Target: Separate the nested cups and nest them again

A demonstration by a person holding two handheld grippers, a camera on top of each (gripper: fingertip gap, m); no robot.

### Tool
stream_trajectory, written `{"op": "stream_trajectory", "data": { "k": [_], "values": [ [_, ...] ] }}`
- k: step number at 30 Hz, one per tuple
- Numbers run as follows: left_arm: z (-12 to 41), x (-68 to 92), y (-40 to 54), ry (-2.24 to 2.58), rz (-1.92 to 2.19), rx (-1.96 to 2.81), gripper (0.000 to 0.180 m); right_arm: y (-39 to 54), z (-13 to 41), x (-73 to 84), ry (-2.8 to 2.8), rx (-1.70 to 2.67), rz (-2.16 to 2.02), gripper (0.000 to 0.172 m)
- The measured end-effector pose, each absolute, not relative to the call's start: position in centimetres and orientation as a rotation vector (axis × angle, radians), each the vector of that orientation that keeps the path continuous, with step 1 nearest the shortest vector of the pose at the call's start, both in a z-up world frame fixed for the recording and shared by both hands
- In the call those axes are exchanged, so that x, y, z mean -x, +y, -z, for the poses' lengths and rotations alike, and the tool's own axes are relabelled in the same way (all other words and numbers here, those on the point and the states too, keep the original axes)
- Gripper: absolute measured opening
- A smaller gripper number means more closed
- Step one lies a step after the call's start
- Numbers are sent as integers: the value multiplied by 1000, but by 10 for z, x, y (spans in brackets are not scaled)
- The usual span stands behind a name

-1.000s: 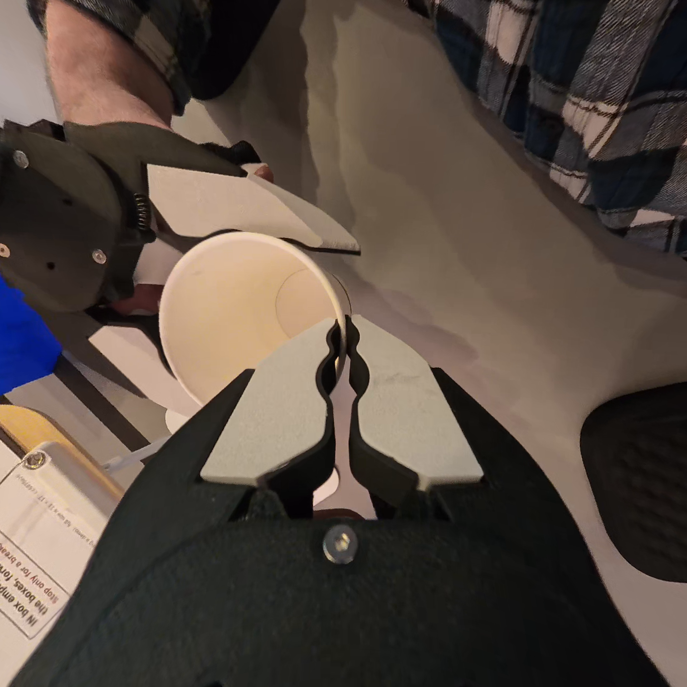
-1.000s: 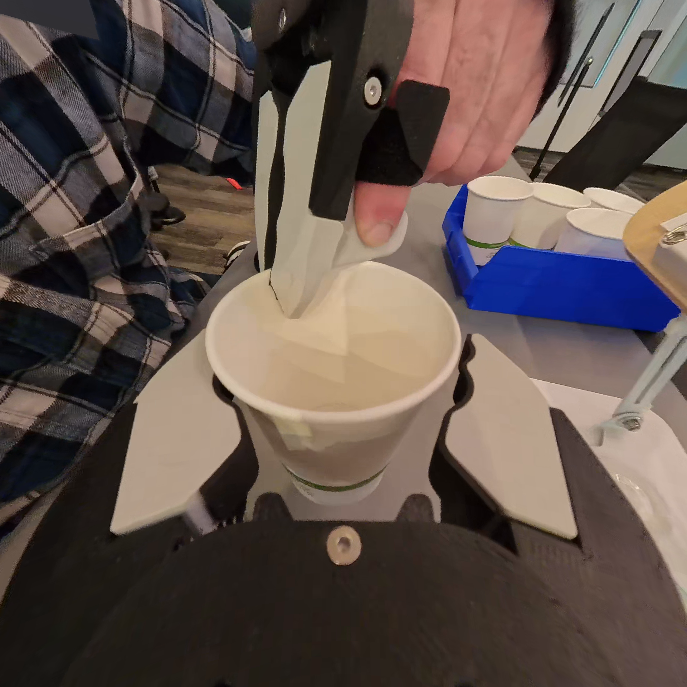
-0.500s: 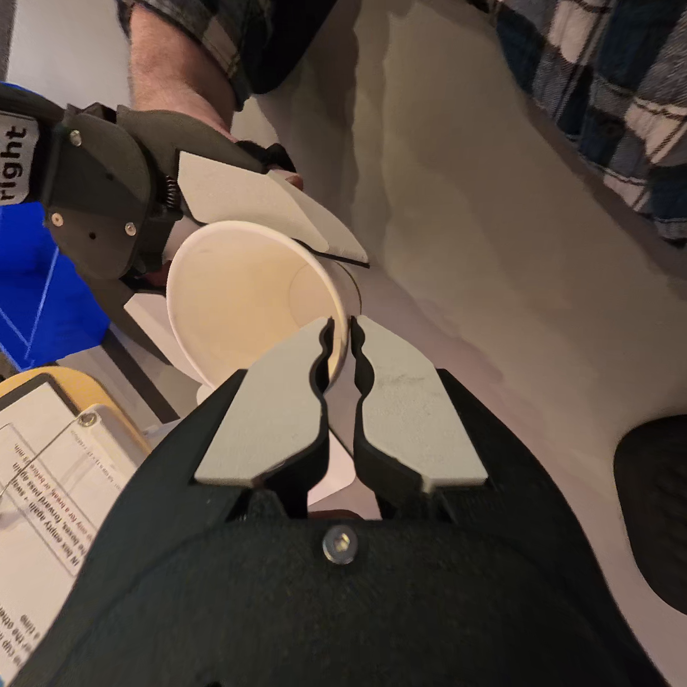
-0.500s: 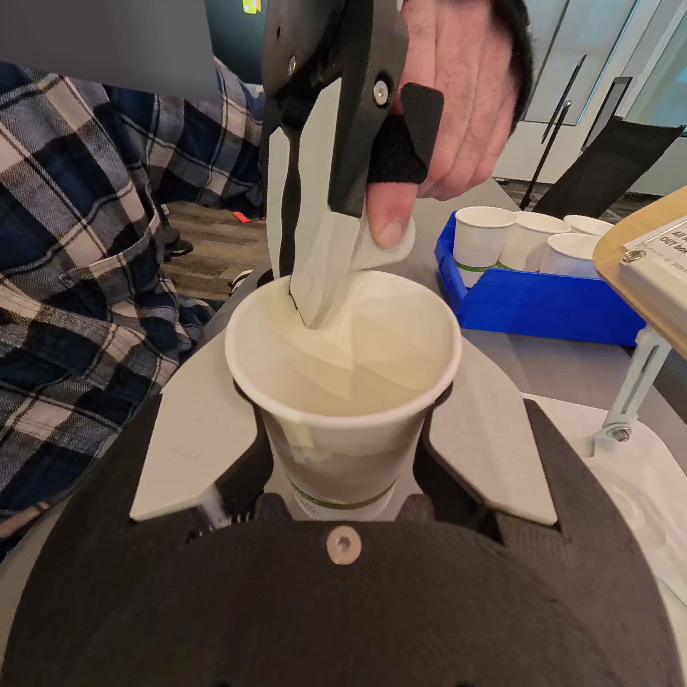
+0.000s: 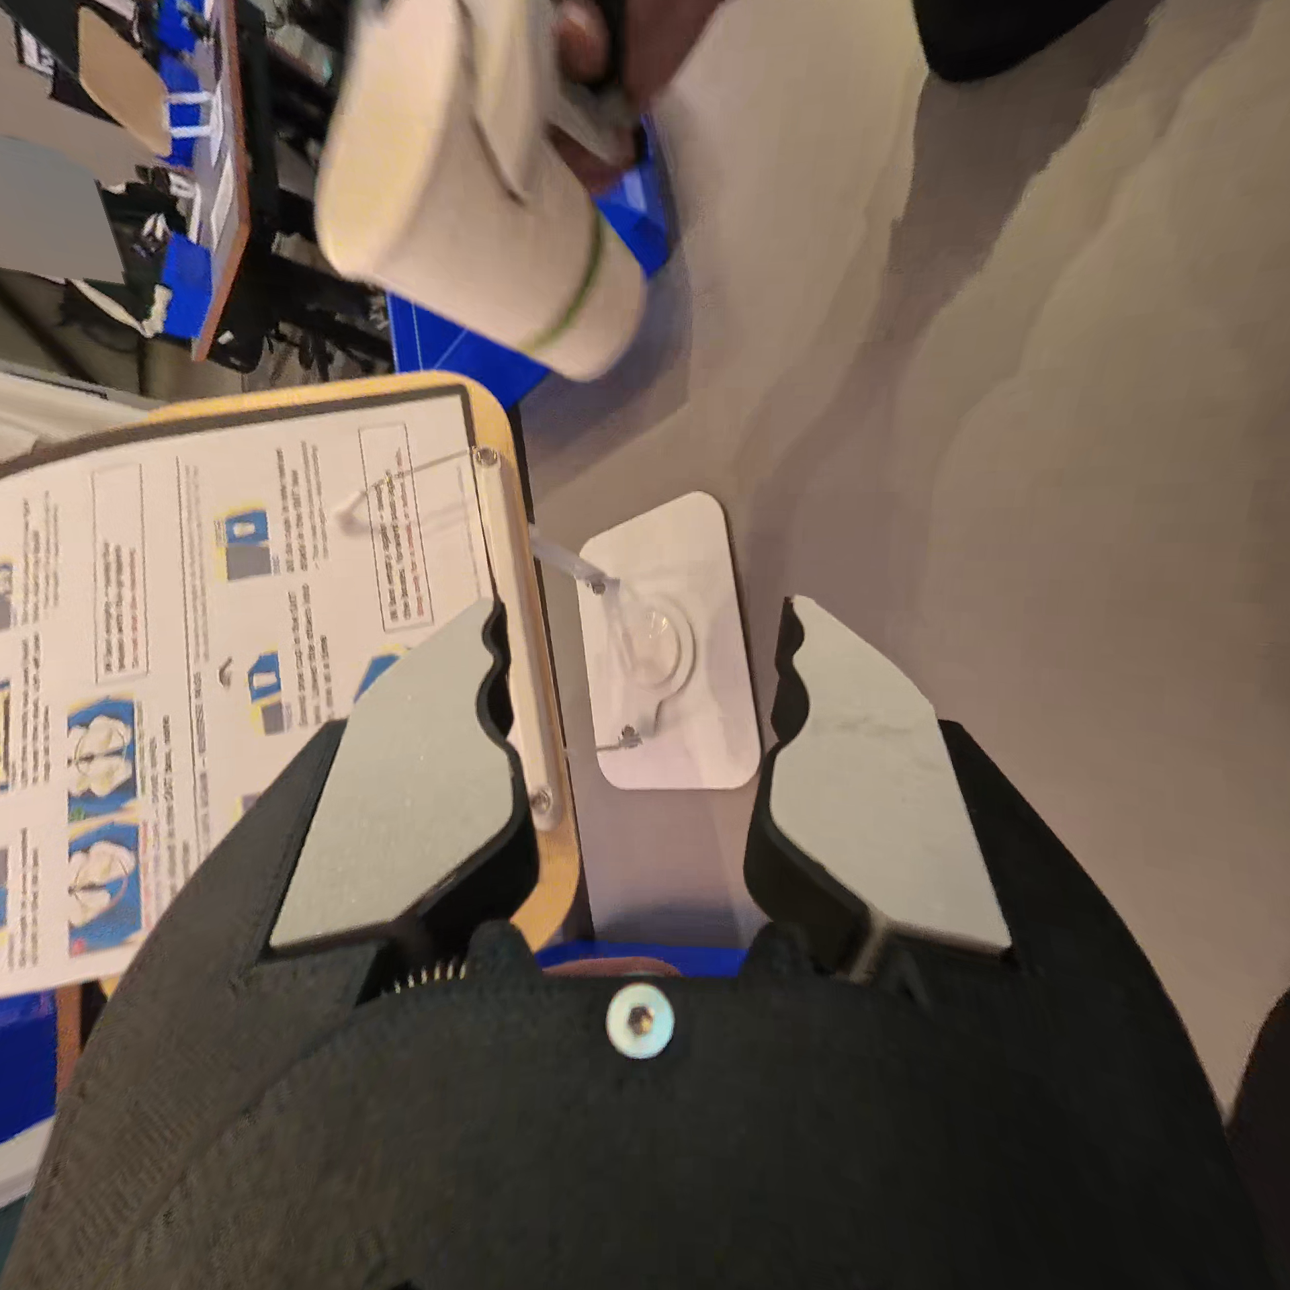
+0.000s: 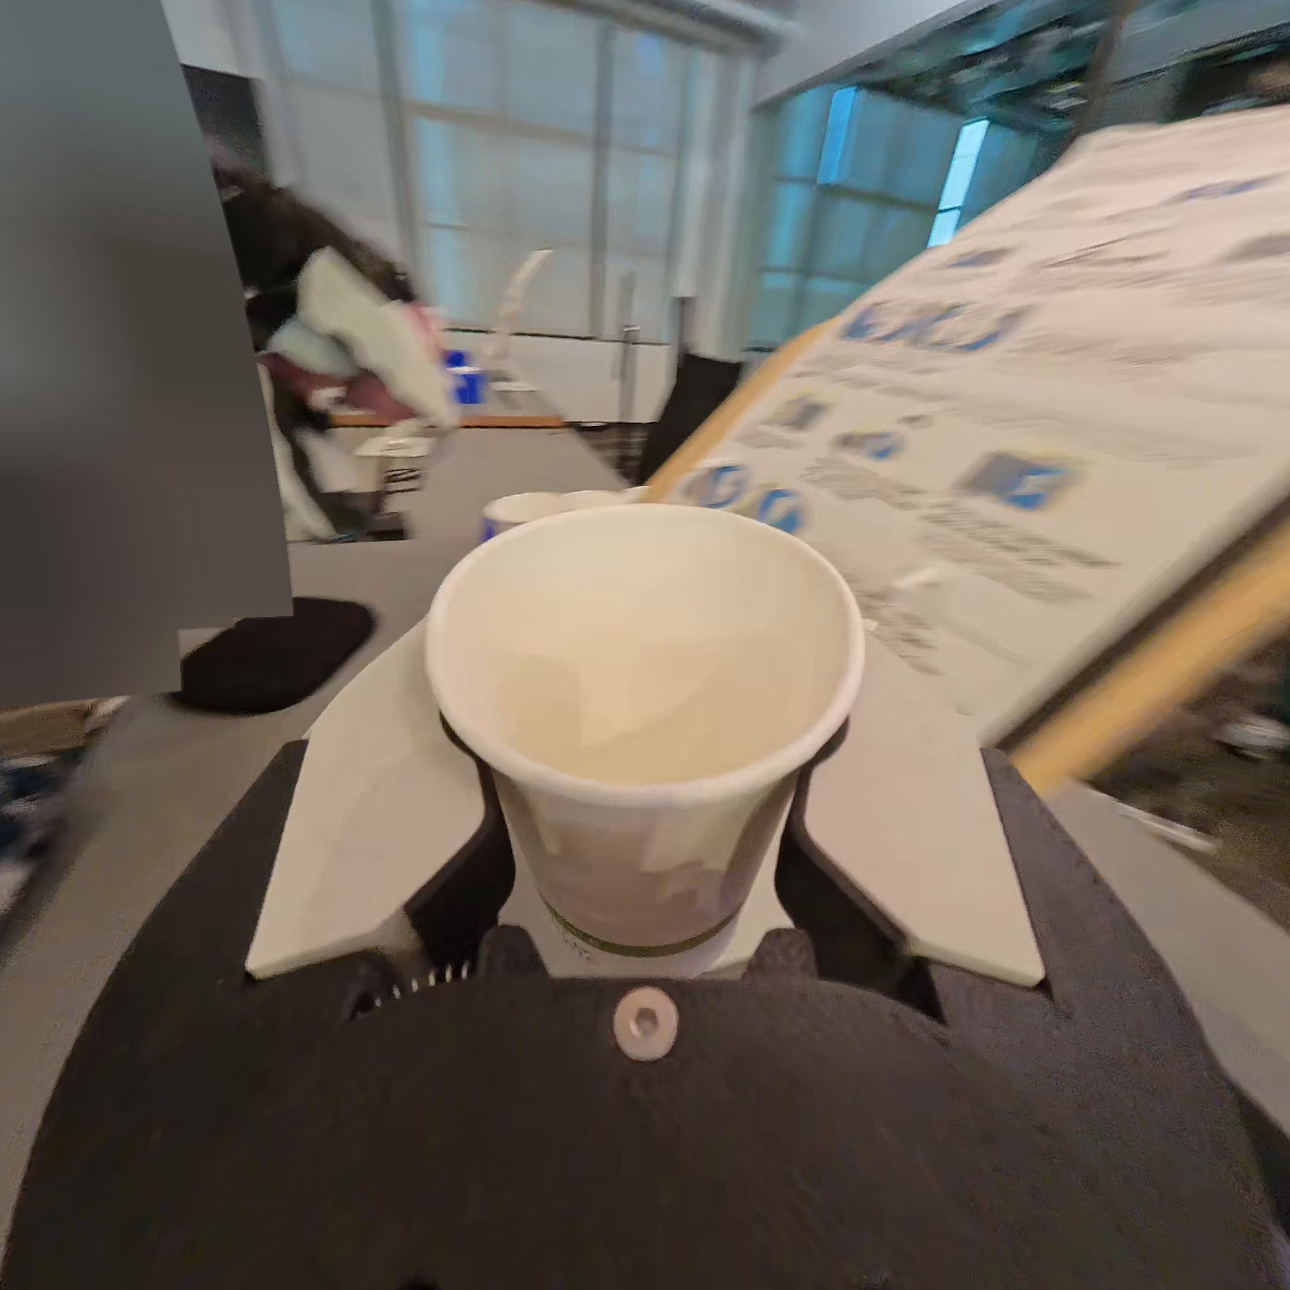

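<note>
The right gripper (image 6: 646, 754) pinches a white paper cup (image 6: 642, 698) between its fingers, lifted above the grey surface (image 5: 1047, 488), while the left gripper (image 5: 642, 670) hangs spread and empty, so squeezing harder could crush the thin cup.

Wide bare gap between the left gripper (image 5: 642, 670) fingers, spread over a white rounded plastic base plate (image 5: 726, 558) on the grey tabletop (image 5: 1012, 488). Blocked to one side by a slanted wooden board carrying a printed sheet (image 5: 244, 593), its clear strut reaching down to the plate. Open tabletop on the other side. No room between the right gripper (image 6: 646, 705) fingers, clamped on a white paper cup with a green band (image 6: 642, 663). Ahead, more white paper cups (image 6: 530, 506) and the same board. Black pad (image 6: 279, 653) off to one side.
</note>
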State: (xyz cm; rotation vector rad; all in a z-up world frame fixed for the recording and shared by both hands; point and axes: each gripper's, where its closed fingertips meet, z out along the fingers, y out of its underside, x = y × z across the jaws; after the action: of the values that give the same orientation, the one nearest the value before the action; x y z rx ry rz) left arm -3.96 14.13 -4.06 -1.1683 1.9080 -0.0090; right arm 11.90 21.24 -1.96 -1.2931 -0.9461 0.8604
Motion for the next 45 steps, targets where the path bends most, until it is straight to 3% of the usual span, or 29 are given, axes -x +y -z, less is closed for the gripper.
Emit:
{"op": "stream_trajectory", "data": {
  "k": [1, 7, 20, 25, 45],
  "values": [
    [45, 45, 142, 1907, 3, 1187, 71, 227, 10, -139, -885, 1301, -799, 96],
    [77, 66, 142, 1921, -13, 1276, 68, 326, 8, -258, -534, 1494, -505, 95],
    [108, 86, 150, 1917, -8, 1382, 67, 445, 163, -359, -247, 1996, -250, 94],
    [112, 91, 151, 1909, 3, 1394, 67, 460, 187, -365, -221, 2039, -231, 94],
    [113, 124, 157, 1837, -54, 1483, 68, 400, 198, -378, -194, 2114, -127, 105]
  ]
}}
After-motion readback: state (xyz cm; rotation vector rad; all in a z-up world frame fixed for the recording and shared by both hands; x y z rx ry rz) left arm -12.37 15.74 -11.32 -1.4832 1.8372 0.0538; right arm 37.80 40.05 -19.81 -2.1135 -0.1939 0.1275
